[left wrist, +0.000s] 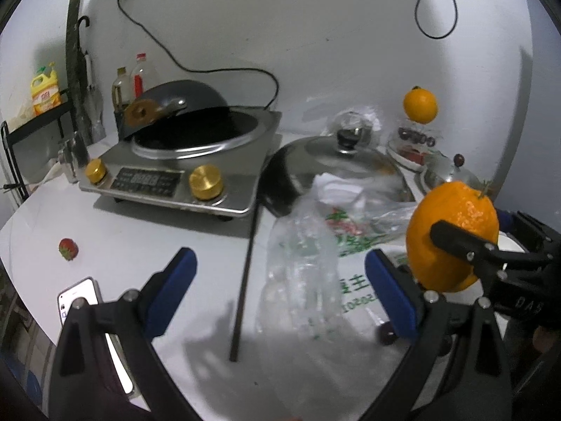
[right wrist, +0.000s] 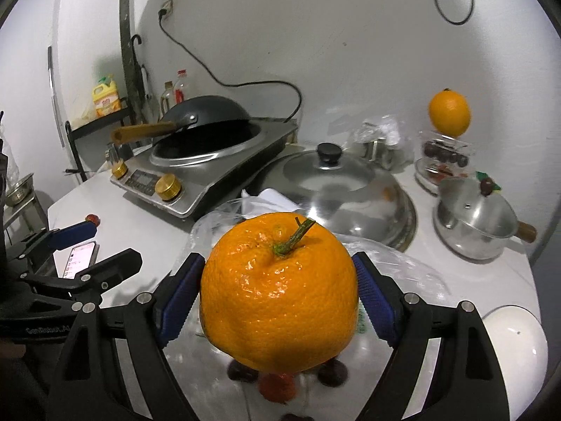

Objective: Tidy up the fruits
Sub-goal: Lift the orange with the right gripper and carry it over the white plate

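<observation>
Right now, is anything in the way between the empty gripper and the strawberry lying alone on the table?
Nothing visible blocks it. The left gripper is open and empty, and the strawberry lies on bare white table off to its left. The phone sits nearer the gripper but beside that path, not across it.
</observation>
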Demonstrator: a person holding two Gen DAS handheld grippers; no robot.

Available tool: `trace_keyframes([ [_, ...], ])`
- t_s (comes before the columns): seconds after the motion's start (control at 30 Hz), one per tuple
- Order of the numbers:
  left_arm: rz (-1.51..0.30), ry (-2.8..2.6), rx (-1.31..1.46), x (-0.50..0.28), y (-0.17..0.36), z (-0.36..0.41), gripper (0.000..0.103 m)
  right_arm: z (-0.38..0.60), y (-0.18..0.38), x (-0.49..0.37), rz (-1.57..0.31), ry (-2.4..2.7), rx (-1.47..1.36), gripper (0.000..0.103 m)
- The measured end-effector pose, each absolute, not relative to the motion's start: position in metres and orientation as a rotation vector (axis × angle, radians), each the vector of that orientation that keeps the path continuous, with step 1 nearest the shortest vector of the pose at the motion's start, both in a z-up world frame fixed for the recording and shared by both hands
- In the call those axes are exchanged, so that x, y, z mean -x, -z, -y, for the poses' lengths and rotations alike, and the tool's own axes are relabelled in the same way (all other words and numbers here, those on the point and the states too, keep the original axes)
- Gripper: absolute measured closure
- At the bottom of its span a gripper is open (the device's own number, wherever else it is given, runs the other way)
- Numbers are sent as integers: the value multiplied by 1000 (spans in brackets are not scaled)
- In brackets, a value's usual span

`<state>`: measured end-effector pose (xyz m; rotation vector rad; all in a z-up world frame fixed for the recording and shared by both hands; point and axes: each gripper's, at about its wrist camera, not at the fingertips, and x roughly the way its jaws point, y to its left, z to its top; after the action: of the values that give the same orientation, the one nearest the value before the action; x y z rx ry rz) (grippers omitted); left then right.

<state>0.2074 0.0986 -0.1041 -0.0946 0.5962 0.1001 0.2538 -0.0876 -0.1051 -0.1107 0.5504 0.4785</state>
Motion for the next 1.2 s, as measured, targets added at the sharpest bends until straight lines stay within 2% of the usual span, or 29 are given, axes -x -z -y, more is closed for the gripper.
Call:
trace_keyframes([
  [1.2,-614,14,17,-231,92,38,5,245,101,-243,-531,-296,23,16],
])
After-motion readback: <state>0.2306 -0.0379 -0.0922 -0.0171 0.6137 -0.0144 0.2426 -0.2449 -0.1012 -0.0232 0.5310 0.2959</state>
